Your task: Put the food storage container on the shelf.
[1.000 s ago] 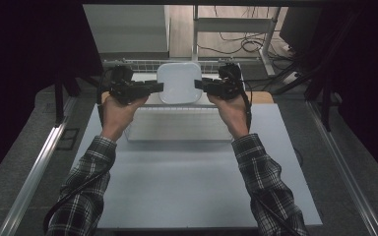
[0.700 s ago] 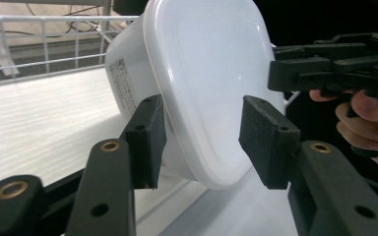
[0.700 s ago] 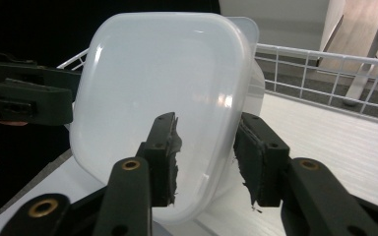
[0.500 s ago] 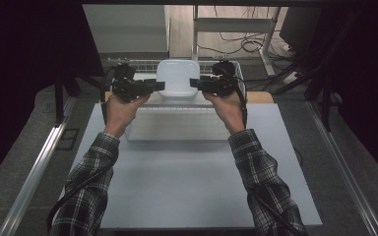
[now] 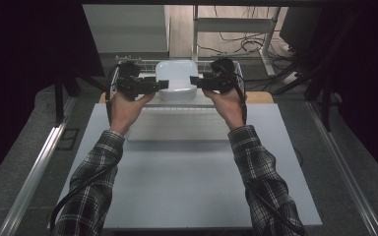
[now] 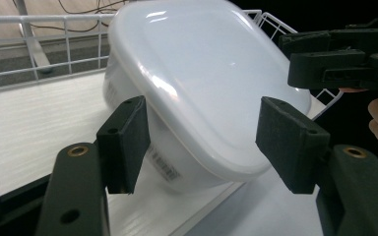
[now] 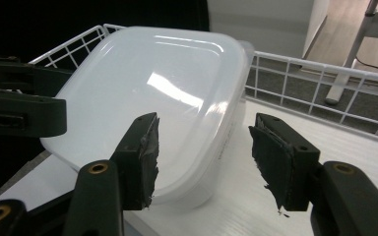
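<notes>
A white lidded plastic container (image 5: 177, 77) sits at the table's far end inside a low white wire basket (image 5: 145, 63). My left gripper (image 5: 161, 84) is at its left side and my right gripper (image 5: 196, 81) at its right side, tips pointing at each other. In the left gripper view the container (image 6: 202, 83) rests on a white slatted floor, and the left gripper (image 6: 204, 142) is open around its near corner without touching. In the right gripper view the right gripper (image 7: 209, 157) is open likewise around the container (image 7: 162, 93).
A white ribbed panel (image 5: 177, 125) lies on the white table (image 5: 187, 187) just before the basket. The basket's wire rim (image 7: 325, 73) runs behind the container. A wooden board edge (image 5: 261, 97) shows at the right. Metal rails flank the table; cables lie on the floor beyond.
Both hands and the container have shifted a little farther toward the back of the table, into the basket.
</notes>
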Demonstrator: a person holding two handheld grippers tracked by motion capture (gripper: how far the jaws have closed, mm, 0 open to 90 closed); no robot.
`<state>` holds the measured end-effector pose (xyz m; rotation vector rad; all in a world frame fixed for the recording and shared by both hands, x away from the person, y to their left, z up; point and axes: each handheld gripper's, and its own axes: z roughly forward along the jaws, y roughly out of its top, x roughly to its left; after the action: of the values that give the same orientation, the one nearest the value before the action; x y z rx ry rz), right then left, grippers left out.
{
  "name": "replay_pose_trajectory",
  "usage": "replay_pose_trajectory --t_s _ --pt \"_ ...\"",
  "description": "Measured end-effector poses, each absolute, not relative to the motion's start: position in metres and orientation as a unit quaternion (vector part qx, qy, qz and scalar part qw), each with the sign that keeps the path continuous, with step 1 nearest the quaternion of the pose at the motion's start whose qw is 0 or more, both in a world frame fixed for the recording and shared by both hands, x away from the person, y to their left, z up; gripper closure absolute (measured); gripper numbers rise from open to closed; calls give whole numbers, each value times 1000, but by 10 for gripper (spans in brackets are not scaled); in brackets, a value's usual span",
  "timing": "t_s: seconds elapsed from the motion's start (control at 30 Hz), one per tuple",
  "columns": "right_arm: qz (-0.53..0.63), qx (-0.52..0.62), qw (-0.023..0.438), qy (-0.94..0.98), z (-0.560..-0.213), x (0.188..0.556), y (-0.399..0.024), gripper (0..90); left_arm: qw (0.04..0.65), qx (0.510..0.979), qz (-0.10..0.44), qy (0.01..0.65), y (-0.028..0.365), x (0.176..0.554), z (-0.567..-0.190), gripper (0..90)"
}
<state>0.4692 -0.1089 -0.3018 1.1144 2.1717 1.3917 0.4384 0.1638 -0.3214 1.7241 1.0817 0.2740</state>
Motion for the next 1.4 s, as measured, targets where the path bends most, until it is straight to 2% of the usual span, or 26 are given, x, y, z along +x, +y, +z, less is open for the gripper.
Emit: replay_pose_trajectory --t_s 0.17,0.33,0.53,0.87,1.03,1.07,1.17,1.2,1.4 --pt "491 391 158 762 -302 470 -108 475 515 712 122 460 164 444 -320 361" --pt "488 386 158 767 -301 466 -106 480 512 718 126 454 162 445 -318 405" --pt "484 389 157 768 -300 465 -108 483 512 719 125 453 160 444 -318 402" --pt "486 398 164 761 -300 465 -109 448 501 721 154 454 158 444 -316 326" --pt "501 392 157 756 -299 460 -114 364 508 724 159 438 161 437 -314 275" --pt "505 385 158 756 -300 457 -116 320 514 724 157 432 162 434 -314 256" --pt "508 377 156 759 -300 454 -117 276 518 726 151 426 163 431 -314 233" --pt "506 368 157 764 -302 451 -118 228 519 728 150 422 163 429 -314 211" --pt "504 349 169 772 -309 442 -120 141 515 742 150 402 160 418 -319 127"
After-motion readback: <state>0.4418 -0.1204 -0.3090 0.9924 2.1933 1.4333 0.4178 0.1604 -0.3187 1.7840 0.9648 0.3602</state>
